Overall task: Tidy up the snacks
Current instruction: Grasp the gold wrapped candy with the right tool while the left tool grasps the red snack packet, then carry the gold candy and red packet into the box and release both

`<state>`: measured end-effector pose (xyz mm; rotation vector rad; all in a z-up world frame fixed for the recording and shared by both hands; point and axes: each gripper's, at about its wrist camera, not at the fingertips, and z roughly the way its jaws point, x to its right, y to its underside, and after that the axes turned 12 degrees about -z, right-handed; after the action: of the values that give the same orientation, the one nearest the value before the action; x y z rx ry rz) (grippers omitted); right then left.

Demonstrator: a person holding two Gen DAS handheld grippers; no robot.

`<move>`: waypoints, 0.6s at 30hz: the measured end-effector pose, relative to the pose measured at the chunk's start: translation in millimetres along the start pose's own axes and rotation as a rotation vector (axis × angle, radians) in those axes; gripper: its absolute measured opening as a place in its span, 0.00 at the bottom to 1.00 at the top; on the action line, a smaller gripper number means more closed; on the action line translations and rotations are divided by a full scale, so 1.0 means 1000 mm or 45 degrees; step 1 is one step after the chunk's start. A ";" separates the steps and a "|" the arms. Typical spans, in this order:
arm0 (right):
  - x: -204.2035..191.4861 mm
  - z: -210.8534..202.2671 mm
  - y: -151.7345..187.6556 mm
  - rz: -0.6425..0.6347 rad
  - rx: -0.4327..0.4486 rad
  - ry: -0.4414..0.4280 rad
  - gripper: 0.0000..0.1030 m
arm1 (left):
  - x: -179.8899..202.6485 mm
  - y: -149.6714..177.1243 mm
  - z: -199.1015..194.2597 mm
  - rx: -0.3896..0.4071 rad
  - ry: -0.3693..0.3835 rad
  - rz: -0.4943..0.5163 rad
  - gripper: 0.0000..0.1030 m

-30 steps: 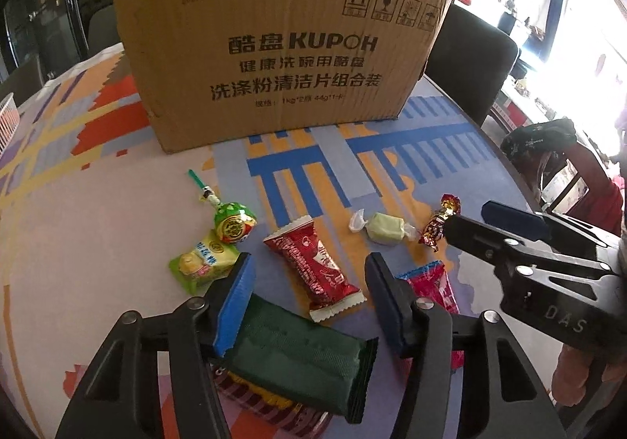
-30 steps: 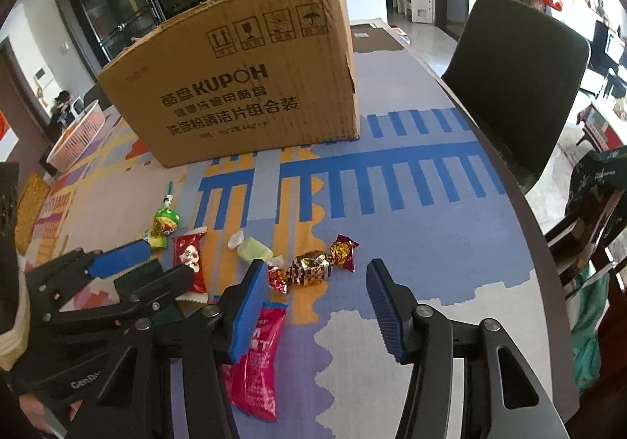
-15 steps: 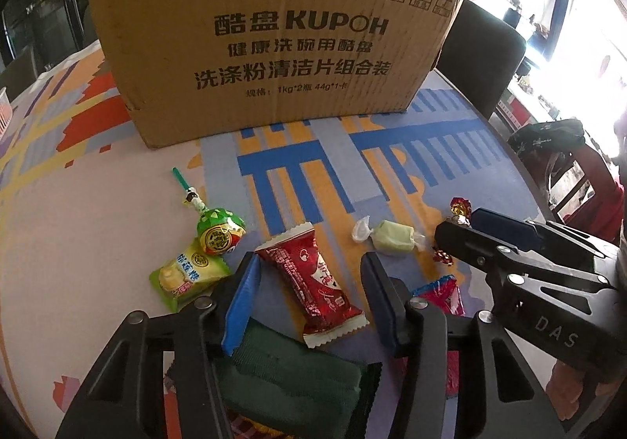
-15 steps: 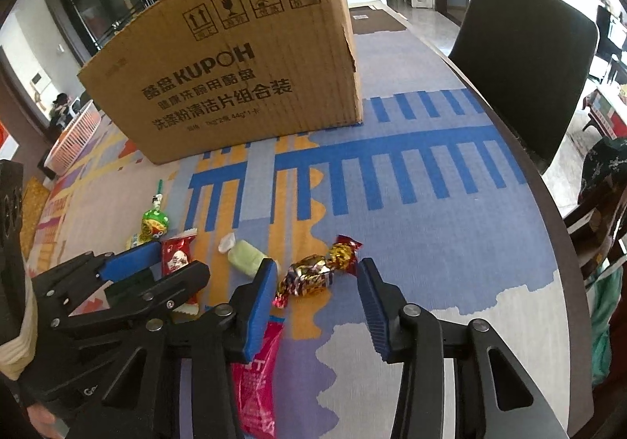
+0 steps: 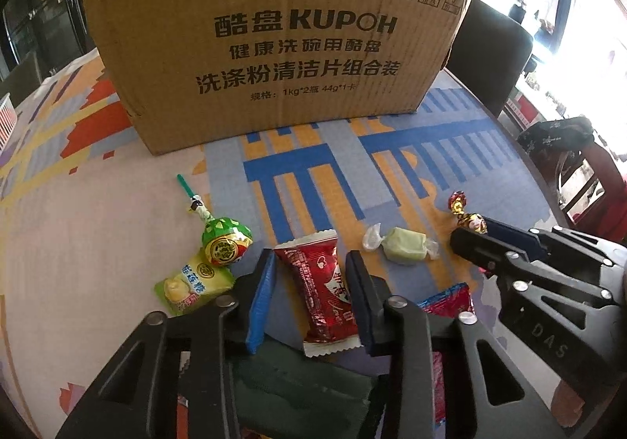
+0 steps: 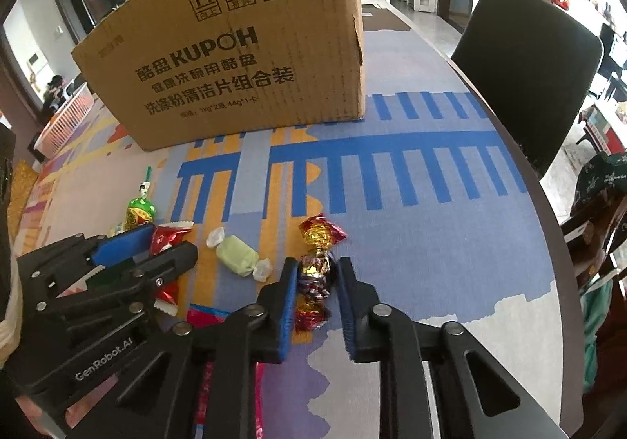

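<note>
A large cardboard box stands at the back of the table. My left gripper straddles a red snack packet, jaws narrowed around it and close to its sides. My right gripper has its pads against a red-gold foil candy; it also shows in the left wrist view. A pale green wrapped candy lies between the two. A green lollipop and a yellow-green packet lie to the left. A dark green packet and a pink packet lie under the grippers.
The table wears a patterned cloth; its rounded edge runs at the right. A dark chair stands beyond it. A white-pink basket sits at the far left.
Both grippers moved forward and lower. The left jaws narrowed around the red packet. The right jaws closed from wide open onto the foil candy.
</note>
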<state>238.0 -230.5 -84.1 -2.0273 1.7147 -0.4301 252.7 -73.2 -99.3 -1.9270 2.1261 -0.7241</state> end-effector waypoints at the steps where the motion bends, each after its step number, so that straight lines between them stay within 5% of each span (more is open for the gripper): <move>1: 0.001 0.000 0.000 0.001 0.001 0.000 0.19 | 0.000 0.000 0.000 0.000 -0.002 0.001 0.26; 18: -0.009 -0.036 -0.004 -0.032 0.090 -0.018 0.19 | 0.000 -0.005 -0.039 0.084 0.050 -0.027 0.22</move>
<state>221.6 -226.1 -50.3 -1.9985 1.6442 -0.4770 239.2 -63.8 -63.2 -1.9195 2.0798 -0.8324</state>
